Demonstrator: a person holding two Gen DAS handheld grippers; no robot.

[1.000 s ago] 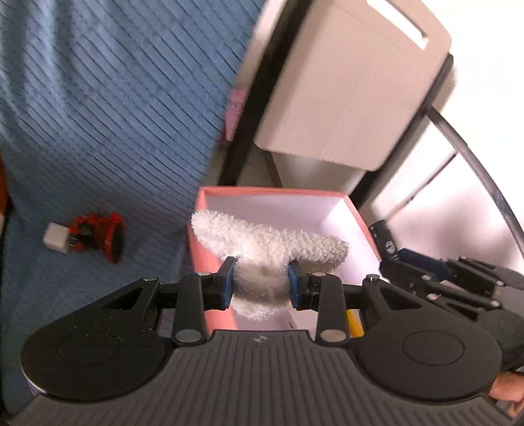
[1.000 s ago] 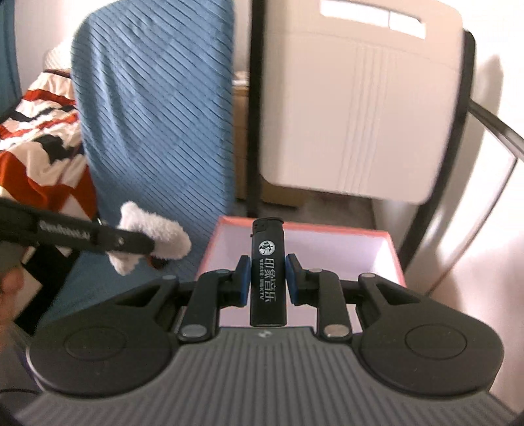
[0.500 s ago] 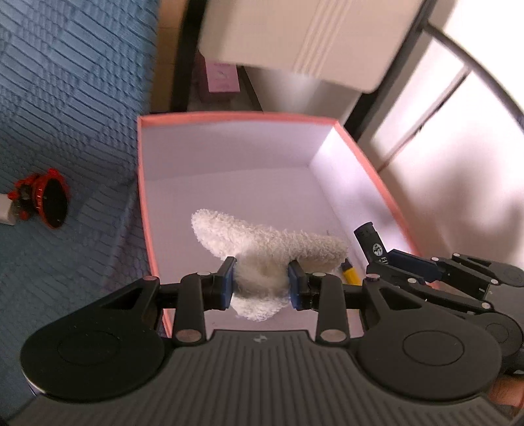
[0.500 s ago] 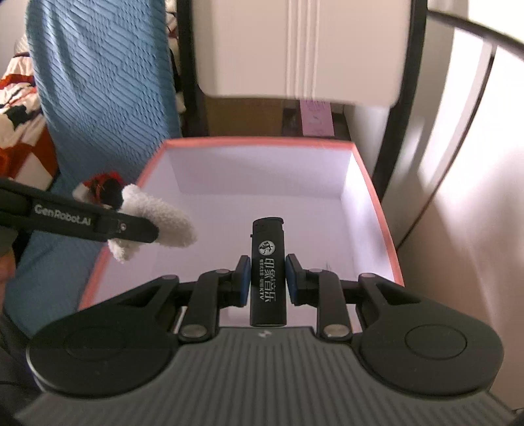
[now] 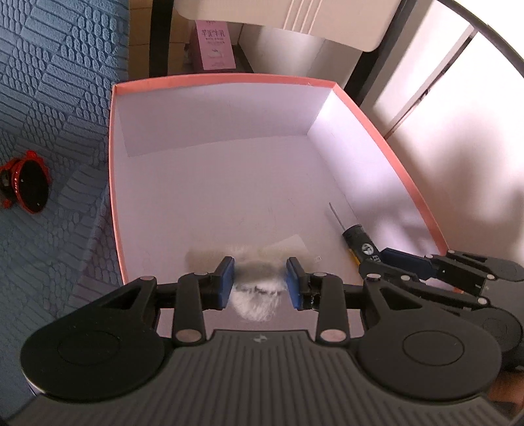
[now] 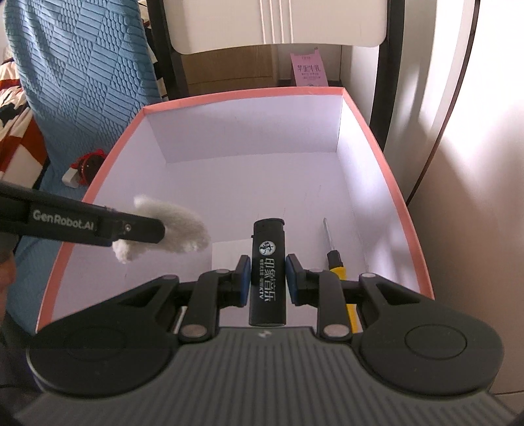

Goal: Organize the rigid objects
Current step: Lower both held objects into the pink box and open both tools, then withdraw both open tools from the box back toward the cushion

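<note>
A pink-rimmed box (image 5: 113,170) with a white inside stands before both grippers; it also shows in the right wrist view (image 6: 376,137). My left gripper (image 5: 260,281) holds a white fluffy piece (image 5: 257,303) between its pads over the box's near left part; the piece looks blurred. It shows in the right wrist view (image 6: 177,226) too. My right gripper (image 6: 268,280) is shut on a black lighter (image 6: 268,262), held upright over the box. A yellow-handled screwdriver (image 6: 334,259) lies on the box floor at the right.
A red and black round object (image 5: 28,186) and a small white block (image 6: 70,178) lie on the blue textured cover (image 5: 49,98) left of the box. A white chair back (image 6: 278,23) and a pink carton (image 6: 309,70) stand behind.
Both grippers have moved forward and tilted down over the box. The fluffy piece now hangs lower and blurred between the left pads. The lighter stays gripped.
</note>
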